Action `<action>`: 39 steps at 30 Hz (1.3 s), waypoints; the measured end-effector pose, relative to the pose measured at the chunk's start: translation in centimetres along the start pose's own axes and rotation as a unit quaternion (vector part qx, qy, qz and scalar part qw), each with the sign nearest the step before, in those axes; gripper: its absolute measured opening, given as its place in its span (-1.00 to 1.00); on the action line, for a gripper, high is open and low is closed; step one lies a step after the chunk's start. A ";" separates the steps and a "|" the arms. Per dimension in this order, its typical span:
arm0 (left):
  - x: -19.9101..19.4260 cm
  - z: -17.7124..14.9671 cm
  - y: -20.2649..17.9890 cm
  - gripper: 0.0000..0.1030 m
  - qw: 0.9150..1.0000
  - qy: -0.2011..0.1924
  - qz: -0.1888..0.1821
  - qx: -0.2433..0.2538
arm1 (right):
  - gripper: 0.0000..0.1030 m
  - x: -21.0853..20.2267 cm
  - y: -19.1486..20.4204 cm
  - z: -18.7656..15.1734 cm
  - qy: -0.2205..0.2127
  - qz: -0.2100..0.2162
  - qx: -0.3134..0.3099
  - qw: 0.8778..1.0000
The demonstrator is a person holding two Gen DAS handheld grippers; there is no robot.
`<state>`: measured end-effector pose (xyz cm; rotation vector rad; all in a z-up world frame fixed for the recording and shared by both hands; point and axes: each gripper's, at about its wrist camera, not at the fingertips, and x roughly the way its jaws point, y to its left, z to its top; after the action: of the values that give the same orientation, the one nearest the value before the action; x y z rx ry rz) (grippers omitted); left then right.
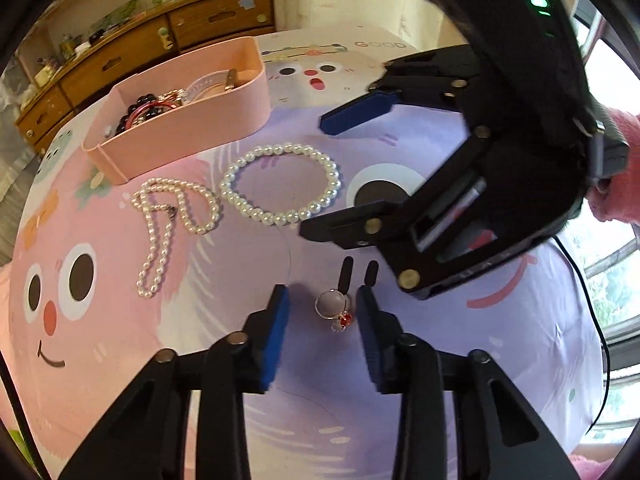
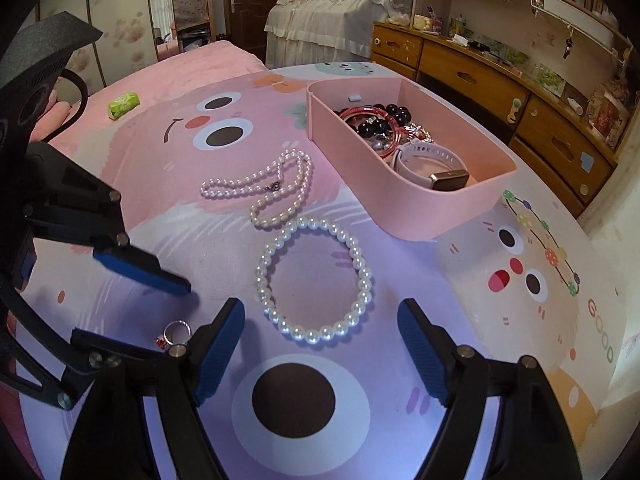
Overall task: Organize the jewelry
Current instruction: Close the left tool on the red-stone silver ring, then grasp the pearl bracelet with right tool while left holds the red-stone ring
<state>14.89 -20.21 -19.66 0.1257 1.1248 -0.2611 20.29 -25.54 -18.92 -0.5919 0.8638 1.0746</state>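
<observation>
Left wrist view: left gripper (image 1: 322, 322) is sitting wide open, holding nothing, its blue pads flanking a small ring (image 1: 334, 309) with a red stone lying on the cartoon-print mat (image 1: 160, 320); neither pad is touching the ring. Right gripper (image 1: 320, 178) is coming in from the right, jaws spread wide, empty, hanging over the mat near the pearl bracelet (image 1: 280, 182). Pearl necklace (image 1: 168, 228) is lying bunched just left of the bracelet, apart from it. Pink box (image 1: 192, 120) is sitting behind both, holding dark beads, a red bangle (image 1: 154, 110) and a pale watch strap; the rest of the contents are hidden by the near wall. "GOOD" is printing on the far mat edge (image 1: 380, 45).

Right wrist view: right gripper (image 2: 320, 344) is gaping, nothing gripped, the pearl bracelet (image 2: 316, 280) lying just ahead of and between its pads. Left gripper (image 2: 136, 304) is showing at the left, open, with the ring (image 2: 176, 330) lying between its fingers, partly cut off by the right gripper's finger. Necklace (image 2: 264, 188) is lying beyond the bracelet, near it; cannot tell if they touch. Pink box (image 2: 400, 216) is holding the red bangle (image 2: 372, 116), black beads (image 2: 384, 118), a white watch (image 2: 432, 168) and tangled small pieces too cluttered to identify. "GOOD" is reading on the mat at right (image 2: 600, 328). A green packet (image 2: 124, 105) is lying on the pink bedding; its label is unreadable.
</observation>
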 end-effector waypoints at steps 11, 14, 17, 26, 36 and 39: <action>-0.1 -0.1 1.8 -0.84 1.000 -0.004 -0.025 -0.007 | 0.56 1.1 -0.1 0.8 -0.005 0.015 -0.002 1.000; -0.2 -0.3 1.7 -0.85 1.000 -0.010 -0.025 -0.006 | 0.56 1.2 -0.1 0.9 -0.010 0.015 -0.002 1.000; -0.4 -0.5 1.9 -0.85 0.999 -0.011 -0.027 -0.015 | 0.56 1.3 -0.1 1.0 -0.011 0.015 -0.003 1.000; -0.8 -1.3 3.9 -0.86 0.999 -0.009 -0.020 -0.033 | -0.15 1.1 0.7 1.6 0.008 0.009 0.009 1.000; -2.5 -1.7 7.4 -0.86 0.999 -0.018 -0.001 -0.036 | -0.85 0.9 0.6 1.6 0.009 -0.051 0.135 0.989; -2.8 -1.4 8.7 -0.86 0.999 -0.019 0.001 -0.039 | -0.85 0.9 1.1 1.8 0.013 -0.082 0.165 0.983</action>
<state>14.87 -11.12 -18.02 0.0518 1.0947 -0.2163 20.03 -23.27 -18.71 -0.3904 0.9746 0.7547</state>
